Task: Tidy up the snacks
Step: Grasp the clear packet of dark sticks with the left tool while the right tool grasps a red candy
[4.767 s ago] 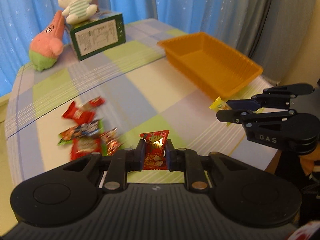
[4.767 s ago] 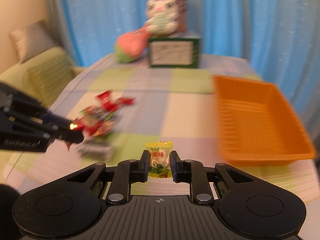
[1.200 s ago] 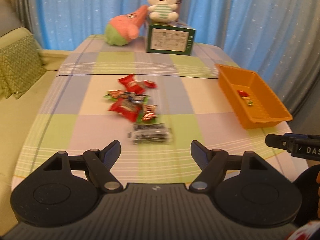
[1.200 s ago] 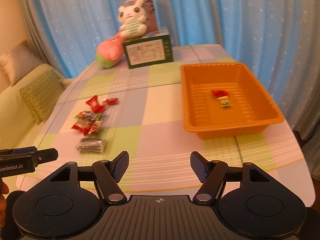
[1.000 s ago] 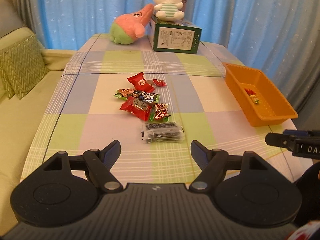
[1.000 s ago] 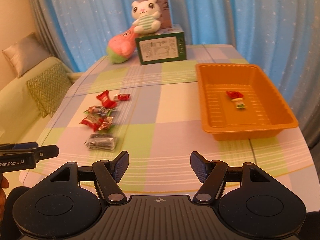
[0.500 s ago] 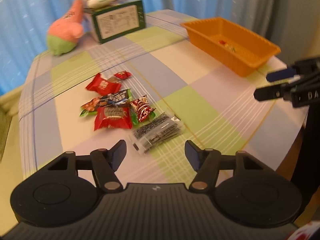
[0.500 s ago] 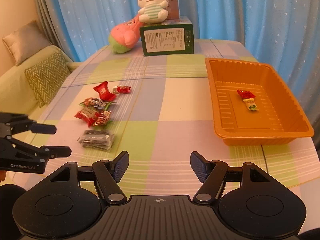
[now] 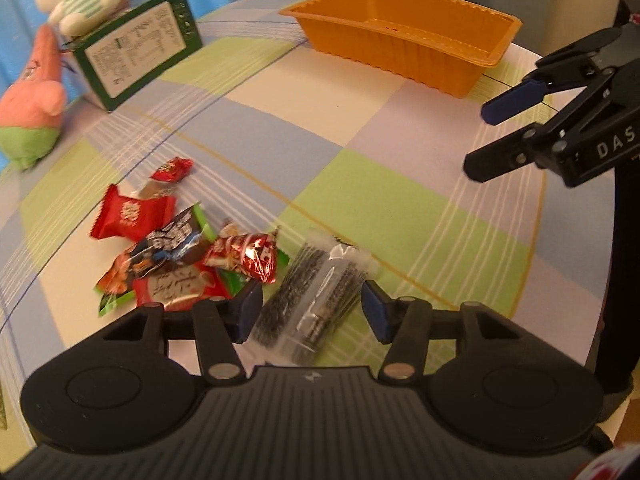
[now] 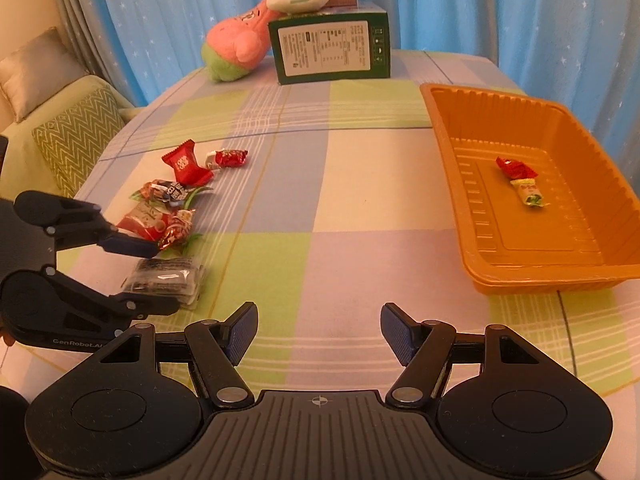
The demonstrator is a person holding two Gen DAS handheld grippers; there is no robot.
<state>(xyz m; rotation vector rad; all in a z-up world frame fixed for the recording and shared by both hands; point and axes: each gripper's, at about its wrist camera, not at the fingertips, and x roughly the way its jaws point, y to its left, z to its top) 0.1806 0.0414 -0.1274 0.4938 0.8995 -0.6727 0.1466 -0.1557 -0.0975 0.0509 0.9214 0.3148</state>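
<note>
Left gripper (image 9: 312, 312) comes first: its jaws are closing around the clear packet of dark sticks (image 9: 310, 300), which lies between the blue pads, though the pads do not appear to press on it yet. Right gripper (image 10: 318, 332) hangs released over bare cloth, nothing between its fingers.

Ahead of both tools spreads the checked tablecloth (image 10: 348, 216). Far ahead and to the right of the left gripper sits the orange tray (image 9: 404, 46); in the right wrist view it lies just ahead and to the right, with two wrapped sweets (image 10: 520, 182) already in it. Just ahead-left of the left gripper's fingers lies the loose heap of candies (image 9: 176, 248), the nearest of them a shiny red one (image 9: 248, 256) (almost touching the packet).

Risk, as I judge it: the slick film may slide out or buckle as the pads meet it, and the left pad could catch that neighbouring sweet and drag it along.
</note>
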